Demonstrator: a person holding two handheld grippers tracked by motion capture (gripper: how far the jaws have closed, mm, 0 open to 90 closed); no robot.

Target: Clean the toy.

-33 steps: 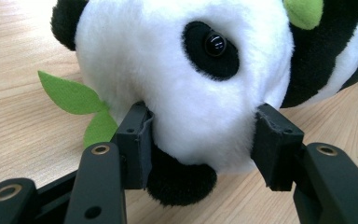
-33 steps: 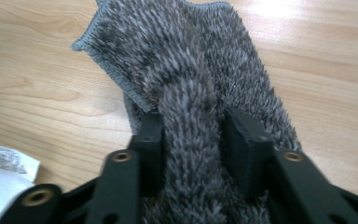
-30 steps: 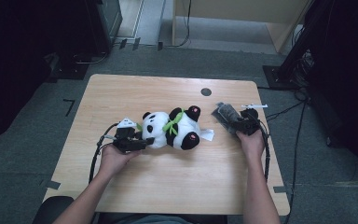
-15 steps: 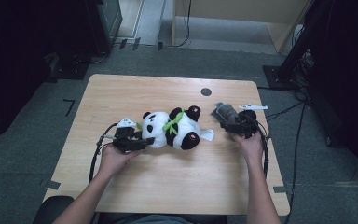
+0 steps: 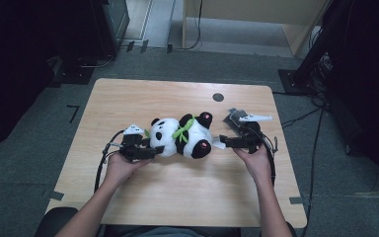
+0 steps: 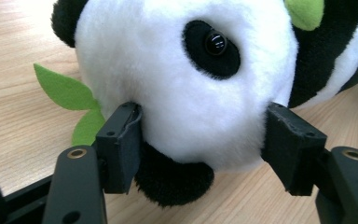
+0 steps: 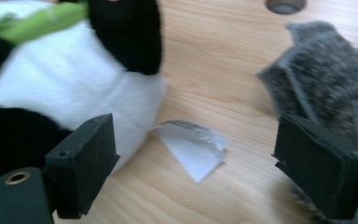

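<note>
The toy panda lies lengthwise across the tabletop between both hands, its head inside the just-widening jaws of the left gripper, while the right gripper, jaws just opened and empty, faces its bottom end.

Panda: soft plush, white and black pile; glossy plastic eye.
Leaves: matt green felt.
Tag: thin white cloth or paper, slightly shiny.
Surface: pale wood grain, smooth, matt.
Grey cloth: fuzzy, rough.
Hand-held gripper pads: matt black, rubbery.
</note>
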